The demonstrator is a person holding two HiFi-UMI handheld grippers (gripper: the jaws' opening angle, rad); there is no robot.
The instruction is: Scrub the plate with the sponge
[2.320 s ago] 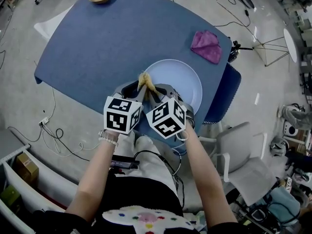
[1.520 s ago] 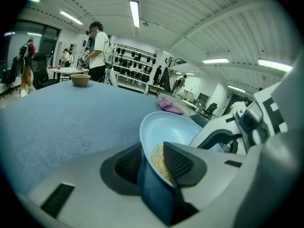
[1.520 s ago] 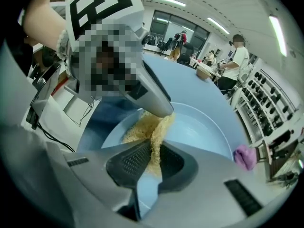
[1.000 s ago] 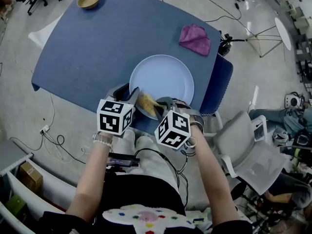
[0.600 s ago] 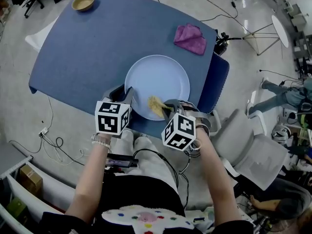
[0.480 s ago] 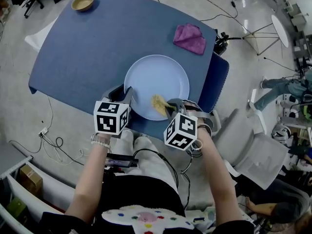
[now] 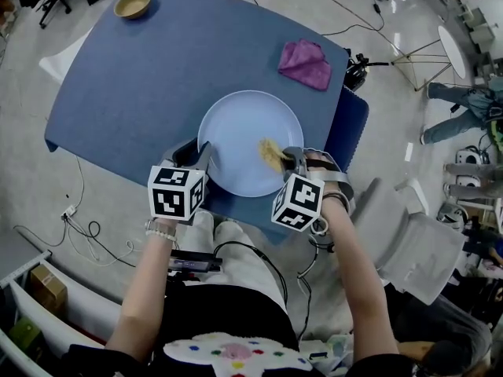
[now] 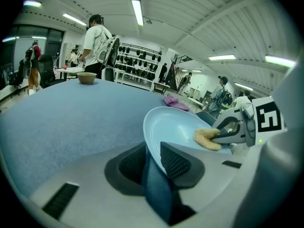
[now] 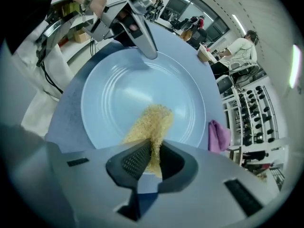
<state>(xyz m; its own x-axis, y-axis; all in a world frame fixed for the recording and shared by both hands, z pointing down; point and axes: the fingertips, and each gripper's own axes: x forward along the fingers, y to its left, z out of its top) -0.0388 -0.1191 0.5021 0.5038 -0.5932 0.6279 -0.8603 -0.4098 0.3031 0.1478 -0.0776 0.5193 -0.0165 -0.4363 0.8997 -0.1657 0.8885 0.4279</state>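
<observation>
Plate (image 7: 244,128) just clamped by L gripper (image 8: 153,160), R gripper (image 9: 153,161) pinching sponge (image 9: 152,120)

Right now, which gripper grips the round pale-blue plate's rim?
The left gripper: its jaws have just closed on the pale-blue plate rim; the right gripper holds the yellow sponge.

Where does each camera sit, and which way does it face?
Head view: head-mounted, facing steeply down at the table; both forearms show.
Left gripper view: on the left tool, facing across the table; its jaws have just closed on the plate.
Right gripper view: on the right tool, facing down; jaws pinch the sponge.
Shared: plate, sponge.
</observation>
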